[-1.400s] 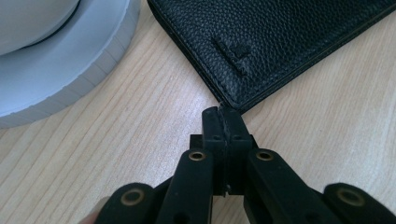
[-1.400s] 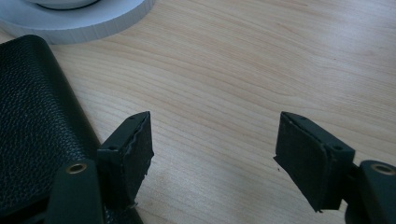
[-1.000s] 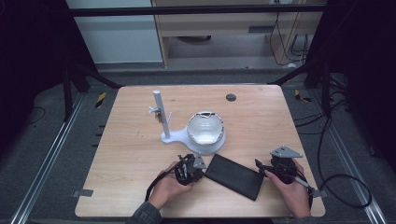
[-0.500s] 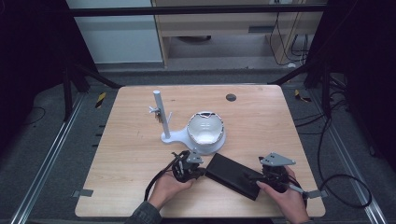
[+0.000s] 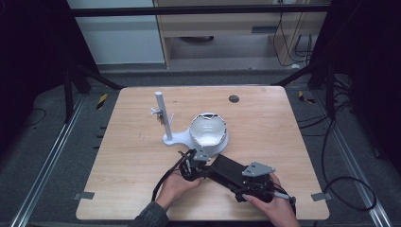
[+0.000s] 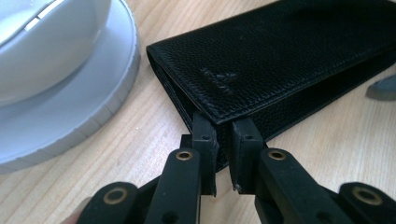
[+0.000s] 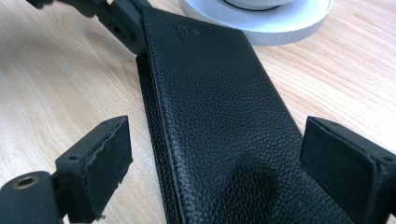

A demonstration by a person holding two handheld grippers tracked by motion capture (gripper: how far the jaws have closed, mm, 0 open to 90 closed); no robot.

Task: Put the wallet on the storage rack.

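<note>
Our right gripper (image 7: 215, 172) has just opened wide, now straddling the black leather case (image 7: 224, 126); our left gripper (image 6: 223, 140) pinches its corner near the table's (image 5: 142, 189) front edge.

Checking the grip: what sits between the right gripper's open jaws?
The black leather case lies between the right gripper's spread jaws, untouched by either; the right gripper view shows it.

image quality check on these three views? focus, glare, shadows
High view: soft and low in detail, surroundings dark, wooden table evenly lit. Left gripper view: black case sharp, its grain readable; white stand base bright and slightly soft at the frame edge. Right gripper view: right gripper pads blurred up close; soft shadow on the case near the bottom; no harsh glare.
</note>
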